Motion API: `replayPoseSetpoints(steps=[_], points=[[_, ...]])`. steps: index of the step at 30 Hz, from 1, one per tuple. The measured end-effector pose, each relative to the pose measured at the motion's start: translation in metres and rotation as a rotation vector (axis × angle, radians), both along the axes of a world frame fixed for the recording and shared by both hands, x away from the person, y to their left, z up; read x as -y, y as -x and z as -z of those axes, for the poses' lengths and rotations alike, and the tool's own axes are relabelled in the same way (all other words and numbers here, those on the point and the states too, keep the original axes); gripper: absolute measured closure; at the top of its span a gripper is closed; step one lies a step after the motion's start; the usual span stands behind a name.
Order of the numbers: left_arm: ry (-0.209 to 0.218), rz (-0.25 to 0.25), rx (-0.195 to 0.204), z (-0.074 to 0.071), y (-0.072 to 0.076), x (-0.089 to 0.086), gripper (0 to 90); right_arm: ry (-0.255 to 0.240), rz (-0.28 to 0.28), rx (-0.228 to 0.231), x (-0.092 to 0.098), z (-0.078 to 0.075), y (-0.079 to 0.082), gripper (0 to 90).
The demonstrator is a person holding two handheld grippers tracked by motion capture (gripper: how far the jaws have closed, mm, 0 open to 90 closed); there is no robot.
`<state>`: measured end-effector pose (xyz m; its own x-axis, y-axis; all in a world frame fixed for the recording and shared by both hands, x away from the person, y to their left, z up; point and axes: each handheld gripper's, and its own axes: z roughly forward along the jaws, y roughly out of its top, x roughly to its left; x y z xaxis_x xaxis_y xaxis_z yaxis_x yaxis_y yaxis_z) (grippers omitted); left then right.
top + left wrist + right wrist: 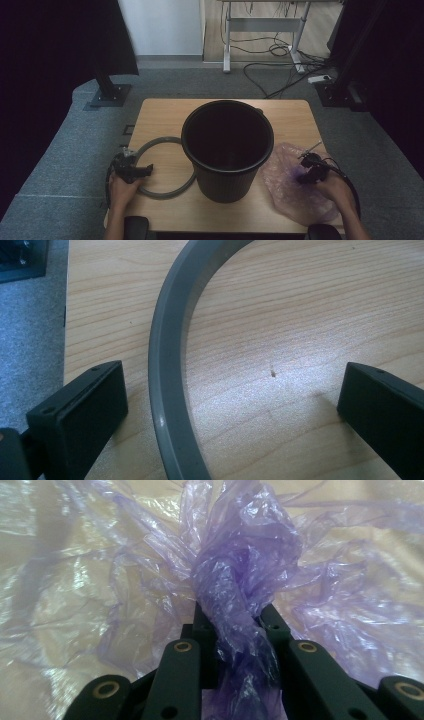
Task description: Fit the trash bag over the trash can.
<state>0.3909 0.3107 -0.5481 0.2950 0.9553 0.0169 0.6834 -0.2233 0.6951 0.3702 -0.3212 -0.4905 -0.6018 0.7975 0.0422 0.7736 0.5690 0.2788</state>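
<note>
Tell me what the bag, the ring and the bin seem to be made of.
Bag: thin, see-through purple plastic film, glossy; it crinkles and bunches where the right gripper pinches it.
Ring: grey, smooth and matte with a faint sheen, and it keeps its curve, so probably rigid plastic, possibly rubber.
Bin: black, matte, with a ribbed wall, so likely moulded plastic.

One camera sits high and looks down at the whole tabletop (165,112). The other two ride low, very near the grey ring (167,390) and the purple bag (240,565), both also seen from above.
</note>
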Motion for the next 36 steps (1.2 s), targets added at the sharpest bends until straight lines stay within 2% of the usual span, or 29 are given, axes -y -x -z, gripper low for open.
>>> replayPoseSetpoints(steps=[23,36], points=[[0.001,-0.001,0.0,0.0,0.001,0.0,0.0,0.018,-0.031,0.057,0.002,-0.073,0.008,75.0],[0.003,-0.002,0.001,0.0,0.001,0.001,0.0,0.01,-0.056,0.08,0.001,-0.111,0.012,74.9]])
